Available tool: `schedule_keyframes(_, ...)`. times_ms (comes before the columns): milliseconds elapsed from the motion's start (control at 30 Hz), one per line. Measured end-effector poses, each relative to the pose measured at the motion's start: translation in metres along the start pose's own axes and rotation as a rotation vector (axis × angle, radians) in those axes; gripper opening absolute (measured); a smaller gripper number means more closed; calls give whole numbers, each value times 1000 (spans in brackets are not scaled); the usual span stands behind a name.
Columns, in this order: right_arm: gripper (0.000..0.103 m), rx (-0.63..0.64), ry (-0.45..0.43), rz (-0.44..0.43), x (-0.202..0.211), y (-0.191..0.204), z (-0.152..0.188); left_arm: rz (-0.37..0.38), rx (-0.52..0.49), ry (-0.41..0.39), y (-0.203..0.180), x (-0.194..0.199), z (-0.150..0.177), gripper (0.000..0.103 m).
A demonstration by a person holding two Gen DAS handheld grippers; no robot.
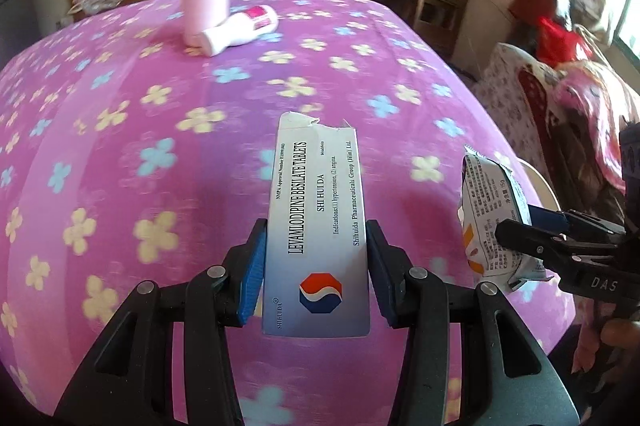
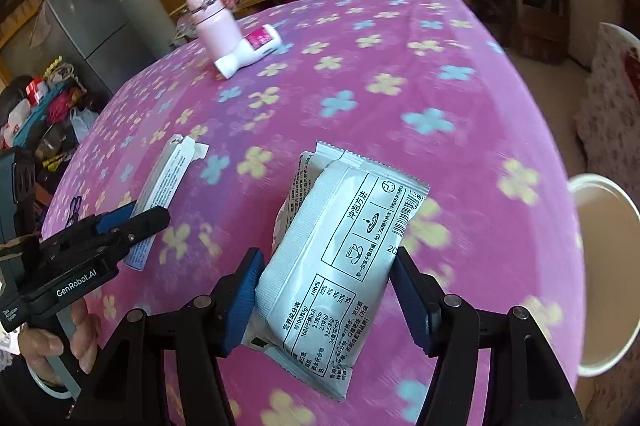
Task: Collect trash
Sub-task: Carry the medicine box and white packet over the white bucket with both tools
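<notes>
1. The left hand-held gripper is pointing steeply downward, its blue pads pressing on both long edges of a flat tablet box.
2. The right hand-held gripper is tilting down at a similar angle, its jaws clamping a pale sachet from both sides.
3. A hand is wrapping around the left gripper's handle, fingers curled.
4. Both grippers are sitting side by side, near each other.
</notes>
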State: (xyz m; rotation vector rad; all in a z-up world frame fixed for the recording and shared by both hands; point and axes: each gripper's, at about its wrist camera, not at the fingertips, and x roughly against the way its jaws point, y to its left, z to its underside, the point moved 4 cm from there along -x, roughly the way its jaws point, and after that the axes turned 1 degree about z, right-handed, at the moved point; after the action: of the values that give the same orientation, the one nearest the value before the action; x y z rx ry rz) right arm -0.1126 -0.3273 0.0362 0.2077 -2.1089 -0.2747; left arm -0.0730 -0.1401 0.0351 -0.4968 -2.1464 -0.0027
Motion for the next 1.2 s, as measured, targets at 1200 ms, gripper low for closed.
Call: schedule_keyframes(1200, 63, -348, -117, 231, 95, -218, 62, 181, -269, 55, -223, -41, -11, 45)
